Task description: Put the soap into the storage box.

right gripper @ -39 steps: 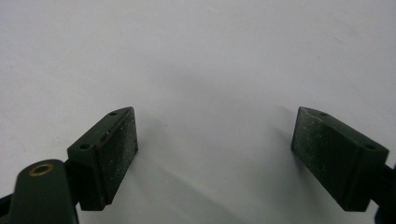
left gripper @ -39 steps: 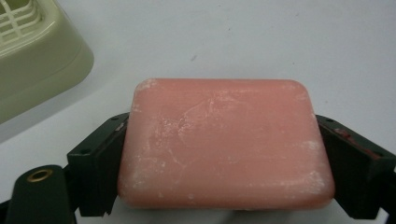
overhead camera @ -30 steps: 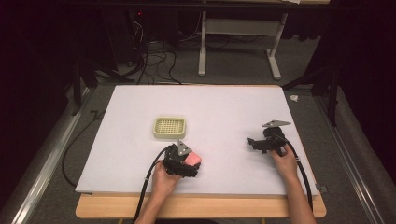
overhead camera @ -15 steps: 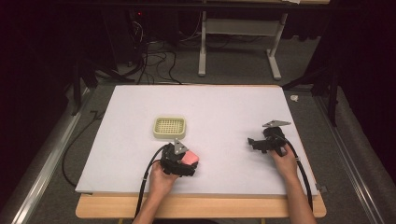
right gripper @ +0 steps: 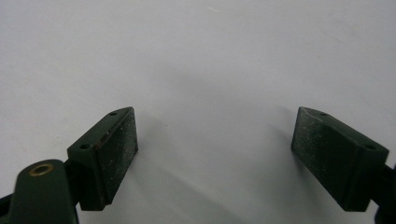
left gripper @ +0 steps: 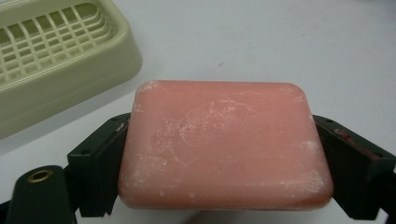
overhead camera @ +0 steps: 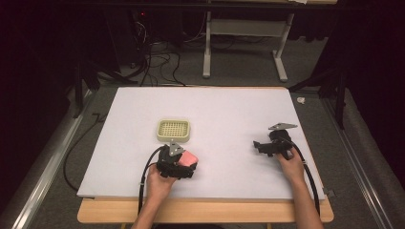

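The white bench (overhead camera: 229,114) carries it all. Near its front edge, left of centre, the left gripper (left gripper: 219,154) clamps the pink soap bar (left gripper: 224,144) by its short ends, flat between the jaws, seemingly bound for the cream soap dish (overhead camera: 174,130) just behind. The right gripper (right gripper: 215,149) idles wide open and empty toward the right edge.
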The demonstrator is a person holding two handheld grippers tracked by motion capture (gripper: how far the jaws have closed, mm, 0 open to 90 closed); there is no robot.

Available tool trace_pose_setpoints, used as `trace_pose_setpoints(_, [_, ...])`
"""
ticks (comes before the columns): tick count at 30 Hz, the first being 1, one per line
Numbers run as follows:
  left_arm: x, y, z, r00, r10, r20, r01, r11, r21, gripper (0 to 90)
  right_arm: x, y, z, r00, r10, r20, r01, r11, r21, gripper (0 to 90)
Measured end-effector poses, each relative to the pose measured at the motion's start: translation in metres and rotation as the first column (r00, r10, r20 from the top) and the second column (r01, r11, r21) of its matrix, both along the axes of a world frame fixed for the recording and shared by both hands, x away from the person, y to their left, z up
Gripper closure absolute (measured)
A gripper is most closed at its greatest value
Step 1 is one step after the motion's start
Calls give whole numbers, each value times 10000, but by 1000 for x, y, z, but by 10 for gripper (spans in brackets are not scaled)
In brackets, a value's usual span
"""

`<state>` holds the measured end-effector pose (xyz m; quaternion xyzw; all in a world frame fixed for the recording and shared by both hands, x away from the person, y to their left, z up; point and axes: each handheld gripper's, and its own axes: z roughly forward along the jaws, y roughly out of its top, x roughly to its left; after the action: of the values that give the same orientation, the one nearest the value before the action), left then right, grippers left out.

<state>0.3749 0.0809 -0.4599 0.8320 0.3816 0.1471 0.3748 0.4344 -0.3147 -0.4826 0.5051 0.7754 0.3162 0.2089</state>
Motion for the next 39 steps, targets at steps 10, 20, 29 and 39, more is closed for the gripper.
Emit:
trace_pose_setpoints(10, [1,8,9,9998,193,78,-192,9998,-69,140,0,0,0,10000,2,6,-2,10000,-4,150])
trace_pose_setpoints(20, [3,16,13,9990,451,25,-450,9987,-257,140,0,0,0,10000,4,9,-4,10000,-7,150])
trace_pose_setpoints(29, [5,26,19,9969,784,-6,-784,9963,-353,140,0,0,0,10000,18,18,-18,10000,-20,150])
trace_pose_setpoints(39, [9,33,27,9938,1105,121,-1101,9933,-340,140,0,0,0,10000,5,9,-5,10000,-12,150])
